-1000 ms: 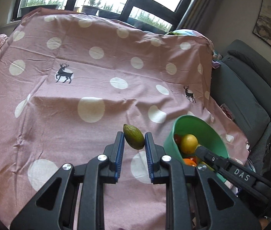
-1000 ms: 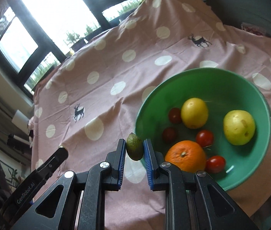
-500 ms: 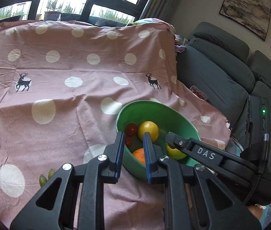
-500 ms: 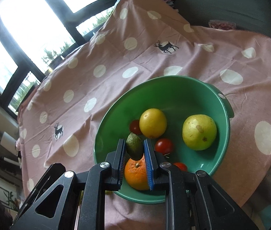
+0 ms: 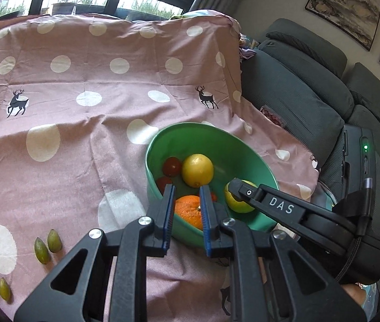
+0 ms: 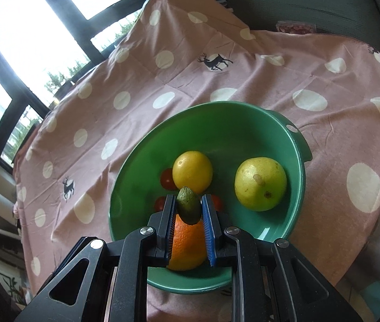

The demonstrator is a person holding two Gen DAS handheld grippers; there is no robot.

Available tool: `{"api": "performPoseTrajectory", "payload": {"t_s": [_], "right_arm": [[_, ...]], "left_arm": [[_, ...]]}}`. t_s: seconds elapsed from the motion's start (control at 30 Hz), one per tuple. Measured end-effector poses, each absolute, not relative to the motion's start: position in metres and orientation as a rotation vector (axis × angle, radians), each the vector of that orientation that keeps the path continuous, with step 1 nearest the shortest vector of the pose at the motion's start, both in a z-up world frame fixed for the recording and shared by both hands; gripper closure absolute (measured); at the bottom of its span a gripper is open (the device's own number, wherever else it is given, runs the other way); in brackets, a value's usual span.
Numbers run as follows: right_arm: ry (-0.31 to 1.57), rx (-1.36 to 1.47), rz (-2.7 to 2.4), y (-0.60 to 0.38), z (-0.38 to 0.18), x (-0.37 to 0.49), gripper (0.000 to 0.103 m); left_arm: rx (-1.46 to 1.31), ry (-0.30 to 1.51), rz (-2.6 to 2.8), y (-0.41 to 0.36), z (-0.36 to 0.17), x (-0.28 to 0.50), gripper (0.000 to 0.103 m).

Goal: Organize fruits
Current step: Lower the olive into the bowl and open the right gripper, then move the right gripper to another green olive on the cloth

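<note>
Left wrist view, L to R: three small green fruits [image 5: 41,250] lie loose on the pink polka-dot cloth [image 5: 87,80] over the surface, two close together, one apart nearer the edge. Left gripper [image 5: 187,216] is empty, jaws at a narrow gap w/ nothing between them, hovering just over the near rim of the green bowl [image 5: 160,196]. Bowl holds tomatoes [image 5: 172,166], a lemon [image 5: 197,170], an orange [image 5: 188,210] and a yellow-green pear [image 5: 236,201] partly behind the right gripper's finger. Grey sofa [image 5: 297,94] at far R. Right wrist view, L to R: window [image 6: 28,26], cloth, then right gripper [image 6: 189,210] closed on a small green fruit [image 6: 188,208], held above the bowl interior [image 6: 243,134], roughly over the orange [image 6: 187,249] and in front of the lemon [image 6: 192,171]; pear [image 6: 260,183] to the R. Step looks like drop-off into bowl, task partway since three fruits are left out. Risks: fruit is pinched only at its mid/lower part, so it may slip early; released from height it could bounce off the orange and roll out over the rim; both grippers are crowded at the same rim, so they could clash or knock the bowl.
</note>
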State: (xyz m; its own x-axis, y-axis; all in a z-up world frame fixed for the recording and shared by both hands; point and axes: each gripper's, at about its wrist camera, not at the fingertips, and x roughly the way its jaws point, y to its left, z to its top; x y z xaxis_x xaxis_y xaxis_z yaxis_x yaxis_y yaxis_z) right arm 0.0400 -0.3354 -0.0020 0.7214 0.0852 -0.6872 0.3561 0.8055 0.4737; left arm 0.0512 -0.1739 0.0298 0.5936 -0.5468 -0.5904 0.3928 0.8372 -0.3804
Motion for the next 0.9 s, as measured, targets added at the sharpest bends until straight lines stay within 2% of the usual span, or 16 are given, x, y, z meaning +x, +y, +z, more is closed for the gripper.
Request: {"api": "performPoseTrajectory", "payload": {"t_s": [0.2,0.3,0.37,0.43,0.5,0.6,0.67,0.9], "right_arm": [[0.772,0.622,-0.202,-0.341,-0.004,0.04,0.082],[0.779,0.605,-0.217,-0.339,-0.002,0.04,0.08],[0.79,0.586,-0.218,-0.337,-0.001,0.04,0.074],[0.785,0.581,-0.202,-0.335,0.002,0.039,0.059],[0.771,0.572,-0.179,-0.33,0.007,0.037,0.057],[0.757,0.545,-0.152,-0.319,0.016,0.034,0.051],[0.759,0.531,-0.119,-0.309,0.021,0.034,0.045],[0.789,0.467,0.075,-0.258,0.033,0.04,0.045]], "left_arm": [[-0.206,0.774,-0.526,-0.166,0.033,0.049,0.083],[-0.204,0.797,-0.494,-0.161,0.03,0.049,0.075],[-0.195,0.822,-0.468,-0.156,0.03,0.048,0.069],[-0.191,0.834,-0.438,-0.147,0.031,0.046,0.062],[-0.178,0.819,-0.38,-0.135,0.033,0.043,0.05],[-0.156,0.83,-0.285,-0.112,0.032,0.042,0.042],[-0.175,0.87,-0.267,-0.092,0.028,0.043,0.042],[-0.22,0.955,-0.064,-0.034,0.012,0.04,0.041]]}}
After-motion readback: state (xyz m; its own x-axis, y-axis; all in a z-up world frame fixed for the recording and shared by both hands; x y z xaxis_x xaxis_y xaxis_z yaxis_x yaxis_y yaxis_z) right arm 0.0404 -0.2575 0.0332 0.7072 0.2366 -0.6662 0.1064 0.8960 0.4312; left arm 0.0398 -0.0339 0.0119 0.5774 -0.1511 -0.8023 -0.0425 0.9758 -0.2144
